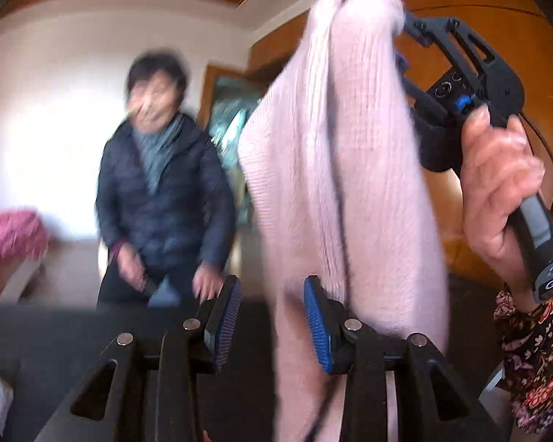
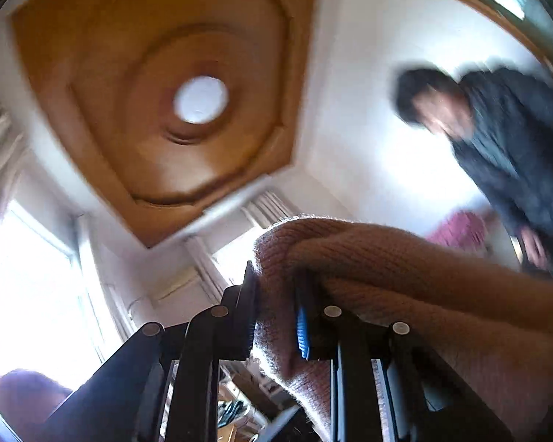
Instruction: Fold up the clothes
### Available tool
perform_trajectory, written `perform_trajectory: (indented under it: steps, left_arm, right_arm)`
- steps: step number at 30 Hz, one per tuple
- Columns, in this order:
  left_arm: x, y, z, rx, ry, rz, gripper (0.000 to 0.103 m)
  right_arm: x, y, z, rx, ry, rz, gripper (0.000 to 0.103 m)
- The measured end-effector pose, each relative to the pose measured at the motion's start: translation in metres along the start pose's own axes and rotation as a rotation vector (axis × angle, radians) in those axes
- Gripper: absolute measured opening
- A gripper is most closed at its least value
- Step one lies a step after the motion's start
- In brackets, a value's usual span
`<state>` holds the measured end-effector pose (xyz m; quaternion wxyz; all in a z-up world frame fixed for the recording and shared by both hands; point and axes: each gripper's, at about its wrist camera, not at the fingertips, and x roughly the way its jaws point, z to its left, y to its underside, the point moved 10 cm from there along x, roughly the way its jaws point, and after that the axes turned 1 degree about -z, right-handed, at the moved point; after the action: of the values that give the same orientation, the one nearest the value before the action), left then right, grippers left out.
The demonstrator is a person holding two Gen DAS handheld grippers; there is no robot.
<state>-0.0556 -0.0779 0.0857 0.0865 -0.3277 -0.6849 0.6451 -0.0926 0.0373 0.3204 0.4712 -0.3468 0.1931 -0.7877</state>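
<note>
A pale pink ribbed knit sweater [image 1: 350,169] hangs in the air in long folds. Its top is bunched in my right gripper [image 1: 403,25], which a hand [image 1: 497,184] holds up at the right. In the right wrist view my right gripper [image 2: 276,313] is shut on a fold of the sweater [image 2: 405,265], which drapes over the right finger. My left gripper [image 1: 272,320] is open low beside the hanging sweater. The cloth falls past its right pad [image 1: 319,326] and partly into the gap, with neither pad pressing on it.
A second person in a dark jacket [image 1: 162,202] stands across a dark surface [image 1: 55,331], blurred. Pink-red fabric [image 1: 7,243] lies at the far left. A wooden wardrobe [image 1: 461,3] is behind the sweater. The right wrist view faces a wooden ceiling panel [image 2: 129,73] and bright window [image 2: 29,276].
</note>
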Motion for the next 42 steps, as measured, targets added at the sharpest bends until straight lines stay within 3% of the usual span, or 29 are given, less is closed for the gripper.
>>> perform_trajectory:
  steps: [3,6,8,12,16,18,20,23,25,27,31,36,40,42]
  left_arm:
    - [0.025,0.063,0.03,-0.064,-0.068,0.158,0.034]
    - [0.038,0.112,0.051,-0.169,-0.067,0.286,0.034]
    - [0.041,0.13,0.061,-0.232,-0.069,0.314,0.034]
    - [0.044,0.124,0.077,-0.262,-0.108,0.292,0.034]
    - [0.033,0.113,0.079,-0.232,-0.13,0.271,0.034]
    - [0.032,0.108,0.081,-0.22,-0.132,0.26,0.034]
    - [0.033,0.104,0.08,-0.216,-0.106,0.252,0.034]
    - [0.044,0.096,0.07,-0.21,-0.058,0.251,0.034]
    - [0.054,0.088,0.057,-0.209,-0.022,0.256,0.034]
    - [0.064,0.083,0.042,-0.209,0.023,0.274,0.034]
    - [0.072,0.089,0.011,-0.2,0.107,0.325,0.034]
    - [0.099,0.11,-0.008,-0.178,0.104,0.402,0.034]
    - [0.126,0.128,-0.015,-0.14,0.067,0.46,0.035]
    - [0.132,0.133,-0.015,-0.092,0.027,0.459,0.035]
  right_arm:
    - [-0.006,0.036,-0.092,0.134,0.161,0.048,0.019]
    - [-0.029,0.077,-0.16,0.229,0.294,0.097,0.019]
    - [-0.044,0.104,-0.187,0.255,0.369,0.14,0.022]
    - [-0.09,0.175,-0.23,0.284,0.566,0.326,0.026]
    - [-0.13,0.187,-0.216,0.157,0.65,0.363,0.046]
    - [-0.149,0.187,-0.204,0.078,0.681,0.366,0.049]
    - [-0.168,0.187,-0.192,-0.001,0.711,0.369,0.06]
    - [-0.207,0.152,-0.168,-0.106,0.799,0.237,0.081]
    - [-0.226,0.13,-0.163,-0.149,0.87,0.177,0.081]
    - [-0.244,0.117,-0.171,-0.179,0.965,0.175,0.081]
    - [-0.273,0.122,-0.203,-0.187,1.157,0.238,0.081]
    - [-0.283,0.145,-0.239,-0.204,1.311,0.366,0.081]
    - [-0.273,0.169,-0.245,-0.237,1.332,0.482,0.083]
    - [-0.263,0.188,-0.24,-0.228,1.267,0.536,0.083]
